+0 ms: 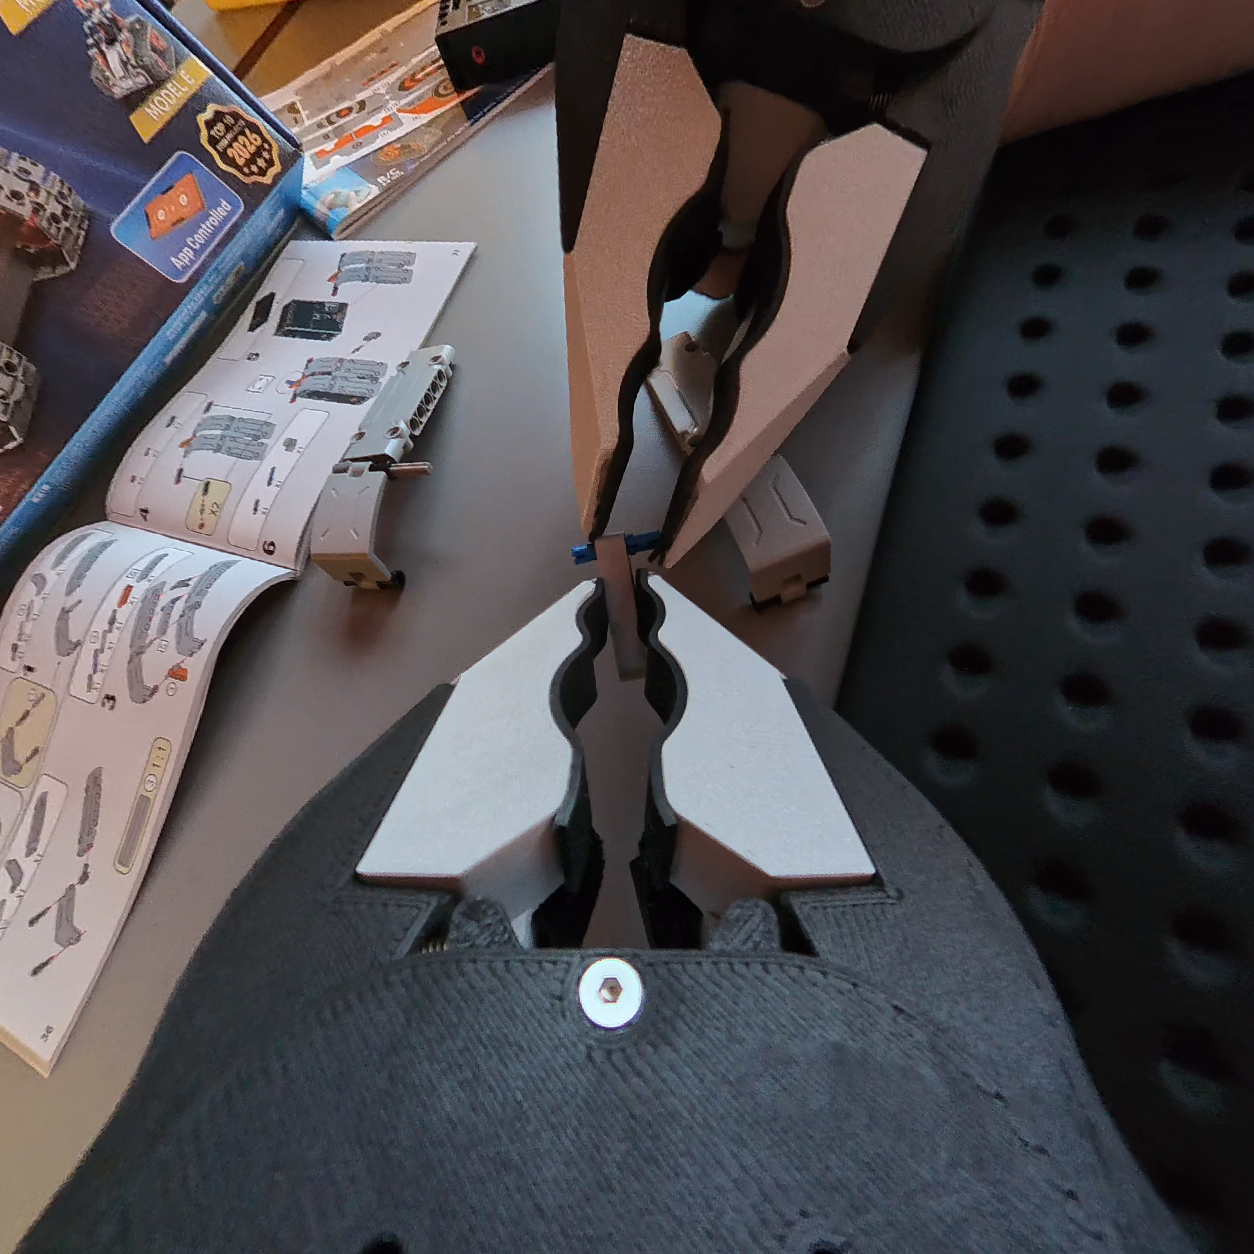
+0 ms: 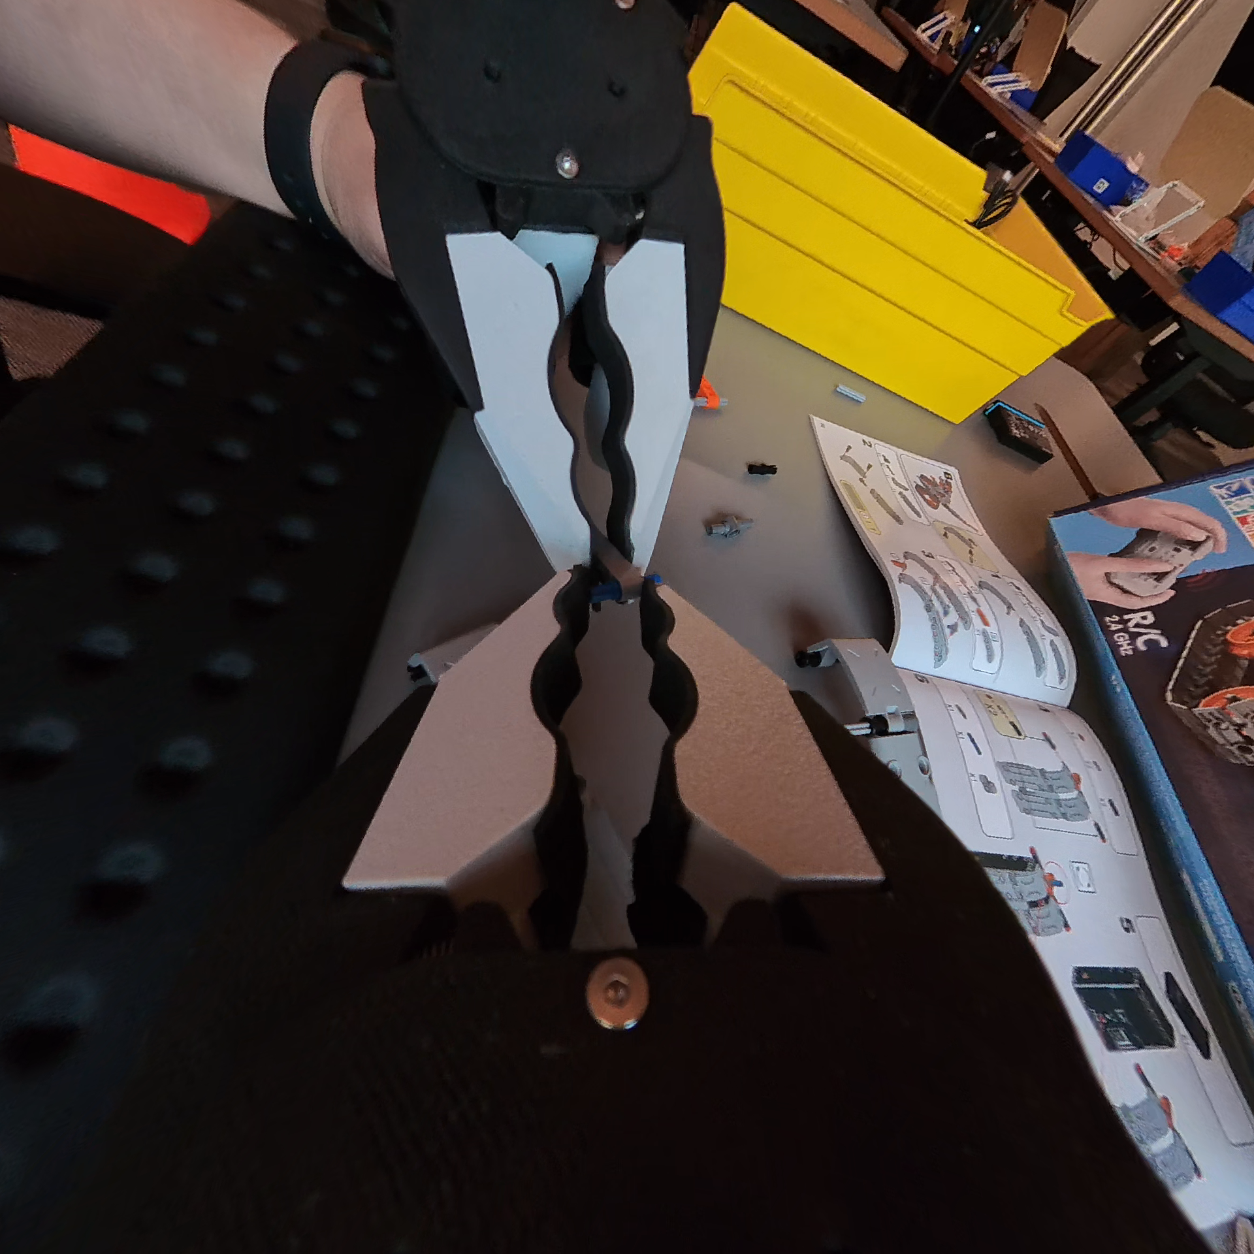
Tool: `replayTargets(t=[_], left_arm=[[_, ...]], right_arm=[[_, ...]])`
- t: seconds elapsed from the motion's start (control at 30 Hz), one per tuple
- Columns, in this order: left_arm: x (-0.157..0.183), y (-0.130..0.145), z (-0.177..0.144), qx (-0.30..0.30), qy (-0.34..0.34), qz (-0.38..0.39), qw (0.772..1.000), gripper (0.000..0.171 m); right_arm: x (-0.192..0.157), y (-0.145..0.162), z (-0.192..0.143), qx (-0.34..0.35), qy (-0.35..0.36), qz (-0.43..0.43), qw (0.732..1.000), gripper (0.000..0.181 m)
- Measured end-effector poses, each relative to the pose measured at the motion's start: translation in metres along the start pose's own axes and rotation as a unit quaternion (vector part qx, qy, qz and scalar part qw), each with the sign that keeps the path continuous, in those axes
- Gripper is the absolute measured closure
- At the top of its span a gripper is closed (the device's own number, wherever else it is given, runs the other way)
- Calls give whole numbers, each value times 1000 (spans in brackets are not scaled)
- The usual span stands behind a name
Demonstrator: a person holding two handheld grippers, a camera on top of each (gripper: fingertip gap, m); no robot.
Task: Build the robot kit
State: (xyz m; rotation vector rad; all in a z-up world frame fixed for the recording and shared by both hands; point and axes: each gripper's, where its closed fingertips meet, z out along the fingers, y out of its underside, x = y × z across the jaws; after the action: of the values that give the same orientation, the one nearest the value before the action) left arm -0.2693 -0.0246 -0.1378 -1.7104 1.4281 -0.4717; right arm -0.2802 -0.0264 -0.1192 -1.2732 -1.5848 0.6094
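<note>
My left gripper (image 1: 619, 587) is shut on a flat grey beam (image 1: 625, 631), held upright above the grey table (image 1: 502, 339). My right gripper (image 1: 630, 543) comes in from the top, tip to tip with the left one. Its fingertips close on a small blue pin (image 1: 582, 551) that sits across the top end of the beam. In the right wrist view my right gripper (image 2: 614, 589) holds the blue pin (image 2: 602, 592) between its tips. The left gripper (image 2: 614, 553) hangs from above there with the grey beam (image 2: 619, 566). A bare forearm with a black wristband (image 2: 292, 136) is behind it.
An open instruction booklet (image 1: 169, 611) (image 2: 984, 611) and a blue product box (image 1: 102, 203) (image 2: 1167, 644) lie beside the grippers. Grey curved panels (image 1: 353, 529) (image 1: 787, 536) (image 2: 875, 685) and small loose pins (image 2: 726, 526) rest on the table. A yellow bin (image 2: 848, 237) stands behind. A black perforated seat (image 1: 1086, 543) borders the table. The grippers are tip to tip, or close to it. Left tips and right tips are each some 11 cm from the black perforated seat (image 1: 1086, 543). Look for it in the right wrist view (image 2: 123, 655) too.
</note>
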Motion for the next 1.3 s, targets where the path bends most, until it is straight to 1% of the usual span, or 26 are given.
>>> replayTargets(t=[0.07, 0.17, 0.3, 0.37, 0.47, 0.63, 0.83, 0.9, 1.0, 1.07, 1.2, 1.3], left_arm=[[0, 0, 1, -4, -10, 15, 1000, 166], [0, 1, 1, -8, -12, 12, 1000, 165], [-11, -11, -6, 26, -56, 32, 998, 165], [-8, -11, -6, 21, -52, 44, 997, 165], [-3, -13, -6, 21, -61, 87, 994, 165], [5, -11, -5, 10, -53, 123, 991, 165], [8, -14, -7, 22, -30, 103, 994, 166], [11, -11, -7, 15, -16, 93, 995, 166], [9, -9, -6, 12, -17, 76, 997, 166], [11, -8, -6, 10, -5, 64, 998, 166], [15, -3, -3, -2, -7, 87, 996, 166], [13, -6, -5, 10, -9, 79, 997, 166]], right_arm=[[-1, 1, 0, -4, 0, -1, 1000, 167], [0, 2, 0, -10, 4, -5, 1000, 167], [11, -11, -4, 19, 37, -10, 999, 167], [7, -11, -5, 24, 22, -18, 999, 166], [1, -12, -10, 21, 13, -52, 998, 165], [-8, -9, -12, 6, -12, -62, 998, 165], [-10, -12, -14, -4, -14, -70, 997, 166], [-13, -10, -13, -12, -22, -67, 997, 166], [-11, -8, -11, -17, -12, -66, 998, 167], [-13, -6, -10, -15, -22, -54, 998, 166], [-17, 0, -9, -22, -43, -43, 998, 167], [-14, -3, -10, -10, -37, -33, 999, 168]])
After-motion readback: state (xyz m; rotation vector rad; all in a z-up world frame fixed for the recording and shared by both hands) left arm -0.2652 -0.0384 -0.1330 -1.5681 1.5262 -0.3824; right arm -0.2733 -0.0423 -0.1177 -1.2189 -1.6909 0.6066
